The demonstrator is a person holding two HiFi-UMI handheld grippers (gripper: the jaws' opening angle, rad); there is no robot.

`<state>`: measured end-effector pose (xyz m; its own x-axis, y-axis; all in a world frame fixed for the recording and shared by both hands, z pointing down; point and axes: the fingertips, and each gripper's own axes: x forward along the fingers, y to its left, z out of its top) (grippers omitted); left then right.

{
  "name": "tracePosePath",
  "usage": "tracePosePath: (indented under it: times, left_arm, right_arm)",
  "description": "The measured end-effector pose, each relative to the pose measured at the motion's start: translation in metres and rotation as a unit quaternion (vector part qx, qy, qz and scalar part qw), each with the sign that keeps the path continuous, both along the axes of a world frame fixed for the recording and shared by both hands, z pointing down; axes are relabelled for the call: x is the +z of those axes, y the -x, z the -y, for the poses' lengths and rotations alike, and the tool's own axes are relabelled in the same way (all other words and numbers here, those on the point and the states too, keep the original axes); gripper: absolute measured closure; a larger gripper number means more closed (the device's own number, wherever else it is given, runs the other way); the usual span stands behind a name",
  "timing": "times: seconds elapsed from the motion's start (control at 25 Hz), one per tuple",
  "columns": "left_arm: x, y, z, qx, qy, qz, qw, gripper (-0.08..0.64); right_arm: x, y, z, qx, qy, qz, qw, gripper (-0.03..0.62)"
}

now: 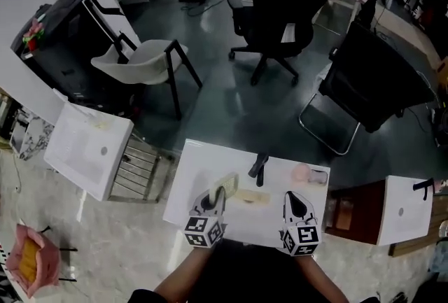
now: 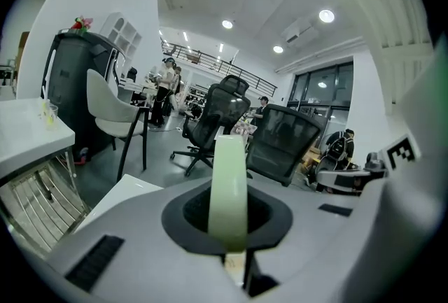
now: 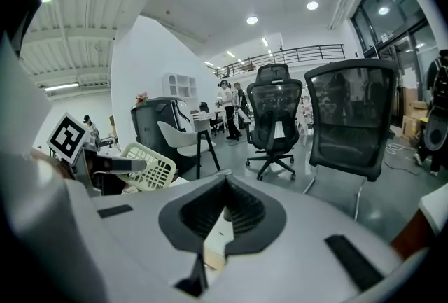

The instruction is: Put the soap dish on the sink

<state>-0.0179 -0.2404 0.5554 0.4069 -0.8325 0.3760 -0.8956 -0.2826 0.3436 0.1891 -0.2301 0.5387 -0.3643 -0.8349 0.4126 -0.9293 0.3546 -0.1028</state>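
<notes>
Soap dish (image 2: 229, 182) stands edge-on, clamped in your left gripper (image 1: 213, 202), over the sink (image 1: 196, 168) just ahead of it. Tip it flat and lower it short of the faucet (image 1: 259, 167), probably onto bare ledge. Your right gripper (image 3: 224, 214) is closed, empty, alongside.

A white sink (image 1: 190, 179) stands in the middle, where the pale marbled floor (image 1: 105, 245) meets the dark floor beyond. A black tap (image 1: 259, 167) stands at its far edge. Right of the tap lies a pink soap (image 1: 301, 172), with a small greyish thing just beside it, too blurred to name. A beige block (image 1: 253, 197) lies near the sink's middle.
</notes>
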Motion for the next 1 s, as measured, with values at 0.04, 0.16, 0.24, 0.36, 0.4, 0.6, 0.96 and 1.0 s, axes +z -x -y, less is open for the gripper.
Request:
tracePosePath:
  times: [0.04, 0.16, 0.24, 0.36, 0.4, 0.6, 0.96, 1.0]
  left_arm:
    - [0.003, 0.004, 0.005, 0.002, 0.002, -0.002, 1.0, 0.54]
    - [0.012, 0.014, 0.018, 0.008, 0.011, -0.009, 0.9999, 0.54]
    - [0.016, 0.021, 0.026, 0.009, 0.013, -0.011, 0.9998, 0.54]
    - [0.024, 0.031, 0.04, 0.01, 0.017, -0.015, 0.9997, 0.54]
    - [0.027, 0.034, 0.044, 0.012, 0.02, -0.017, 0.9996, 0.54]
    - [0.045, 0.043, 0.063, 0.027, 0.036, -0.022, 0.9987, 0.54]
    - [0.084, 0.062, 0.091, 0.052, 0.075, -0.027, 0.9954, 0.54]
    - [0.089, 0.064, 0.093, 0.056, 0.079, -0.027, 0.9949, 0.54]
  right_arm:
    - [0.001, 0.003, 0.004, 0.002, 0.003, -0.003, 1.0, 0.594]
    - [0.003, 0.011, 0.014, 0.007, 0.012, -0.012, 1.0, 0.594]
    - [0.004, 0.014, 0.02, 0.013, 0.016, -0.016, 1.0, 0.594]
    - [0.007, 0.02, 0.031, 0.023, 0.02, -0.023, 0.999, 0.595]
    - [0.009, 0.022, 0.034, 0.026, 0.022, -0.024, 0.999, 0.595]
    - [0.013, 0.035, 0.049, 0.032, 0.035, -0.027, 0.999, 0.595]
    - [0.025, 0.065, 0.063, 0.035, 0.054, -0.037, 0.997, 0.594]
    - [0.026, 0.068, 0.063, 0.035, 0.056, -0.039, 0.997, 0.594]
